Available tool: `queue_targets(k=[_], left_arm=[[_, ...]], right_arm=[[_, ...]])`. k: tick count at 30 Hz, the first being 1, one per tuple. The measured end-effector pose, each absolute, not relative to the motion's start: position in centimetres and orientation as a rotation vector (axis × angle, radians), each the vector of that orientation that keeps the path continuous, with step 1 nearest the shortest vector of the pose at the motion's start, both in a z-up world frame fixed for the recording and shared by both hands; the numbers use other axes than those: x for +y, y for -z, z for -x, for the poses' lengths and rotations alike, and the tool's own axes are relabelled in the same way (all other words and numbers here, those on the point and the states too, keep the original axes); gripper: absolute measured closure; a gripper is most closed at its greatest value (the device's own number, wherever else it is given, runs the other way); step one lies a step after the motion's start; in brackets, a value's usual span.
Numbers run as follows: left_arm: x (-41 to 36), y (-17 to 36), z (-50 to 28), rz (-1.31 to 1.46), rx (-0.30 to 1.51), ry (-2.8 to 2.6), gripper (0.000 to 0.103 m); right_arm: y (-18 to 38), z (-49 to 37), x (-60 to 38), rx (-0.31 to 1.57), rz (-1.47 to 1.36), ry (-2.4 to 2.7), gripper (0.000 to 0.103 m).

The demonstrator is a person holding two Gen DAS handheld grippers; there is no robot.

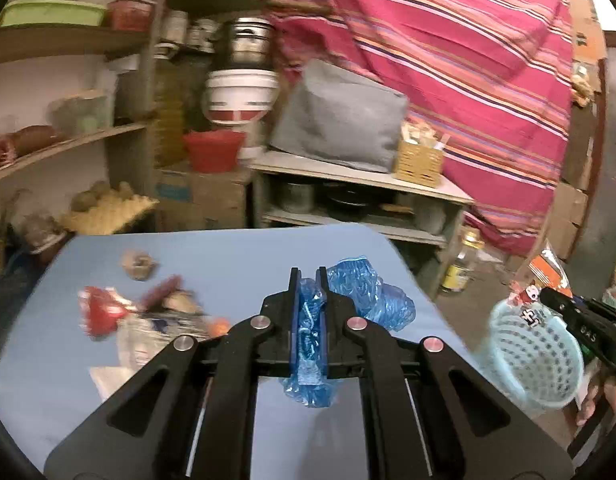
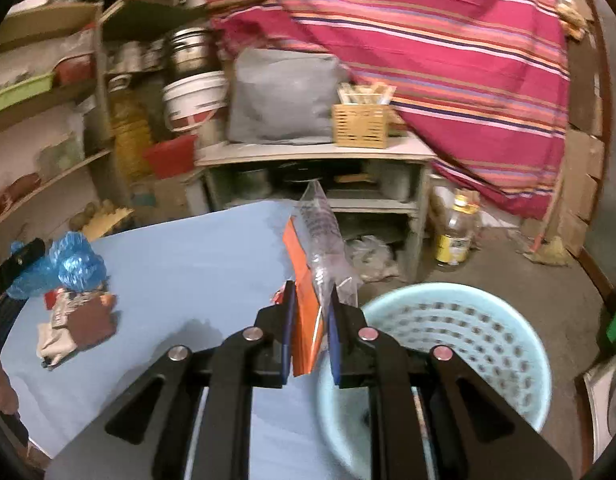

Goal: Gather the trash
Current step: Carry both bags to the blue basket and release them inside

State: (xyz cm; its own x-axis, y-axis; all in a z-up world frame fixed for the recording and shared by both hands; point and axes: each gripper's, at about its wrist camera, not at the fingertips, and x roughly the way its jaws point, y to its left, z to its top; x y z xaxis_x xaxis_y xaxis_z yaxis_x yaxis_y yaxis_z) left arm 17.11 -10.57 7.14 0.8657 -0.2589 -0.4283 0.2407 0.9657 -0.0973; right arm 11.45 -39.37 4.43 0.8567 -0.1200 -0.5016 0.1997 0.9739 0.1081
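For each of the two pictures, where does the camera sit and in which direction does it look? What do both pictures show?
Left wrist: on the left gripper, looking along its fingers, shut on a blue plastic bag, over the blue table; the right gripper and some fingers show at right.
Right wrist: on the right gripper, shut on an orange-and-clear wrapper, above the light blue basket; the left gripper shows at left.
Shared: table, basket, bag, striped cloth, wicker box.

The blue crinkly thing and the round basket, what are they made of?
The blue bag looks like thin, shiny plastic film: it is crumpled and light passes through it. The basket seems to be pale blue moulded plastic, smooth, with rows of holes in its wall.
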Motion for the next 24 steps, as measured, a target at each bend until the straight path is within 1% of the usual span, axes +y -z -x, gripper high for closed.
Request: queue_targets(k=[5,12,13,14,16,18,19,20,22,24], left_arm=[[-16.6,-6.2,-16.2,0.02,0.474,0.357,0.097],[-23.9,-4.8,-14.9,-0.004,0.503,0.476,0.097],[-24.6,-4.6,-14.7,-0.007,0.506,0.485,0.097],[-25.3,-4.5,-14.8,-0.01,0.511,0.496,0.097],[-26.8,-4.0,-14.5,-0.012,0.521,0.518,0.097],[-28.2,-3.6,-14.4,-0.013,0.532,0.535,0.097],[-28.6,-3.4,-14.3,-0.015,0.536,0.54,0.097],[-29.1,-3.2,-14.3,-0.018,0.541,0.544,0.097],[-30.2,-2.8,-14.3,-0.027,0.552,0.554,0.097],[-31.1,-2.5,-14.3,-0.036,0.563,0.565,0.097]], right_arm=[[-3.6,-9.5,-44.8,0.532,-0.211,0.238,0.088],[-1.7,-8.2,-49.4,0.584,-0.247,0.28,0.088],[-1.4,-8.2,-49.9,0.594,-0.249,0.281,0.088],[-1.1,-8.2,-50.4,0.608,-0.249,0.279,0.085],[-0.6,-8.3,-50.8,0.627,-0.244,0.283,0.084],[0.0,-8.5,-51.3,0.643,-0.238,0.291,0.074],[0.2,-8.4,-51.4,0.645,-0.235,0.297,0.064],[0.2,-8.4,-51.6,0.643,-0.231,0.305,0.06],[0.3,-8.4,-51.9,0.644,-0.232,0.309,0.06],[0.3,-8.2,-52.2,0.644,-0.233,0.321,0.056]])
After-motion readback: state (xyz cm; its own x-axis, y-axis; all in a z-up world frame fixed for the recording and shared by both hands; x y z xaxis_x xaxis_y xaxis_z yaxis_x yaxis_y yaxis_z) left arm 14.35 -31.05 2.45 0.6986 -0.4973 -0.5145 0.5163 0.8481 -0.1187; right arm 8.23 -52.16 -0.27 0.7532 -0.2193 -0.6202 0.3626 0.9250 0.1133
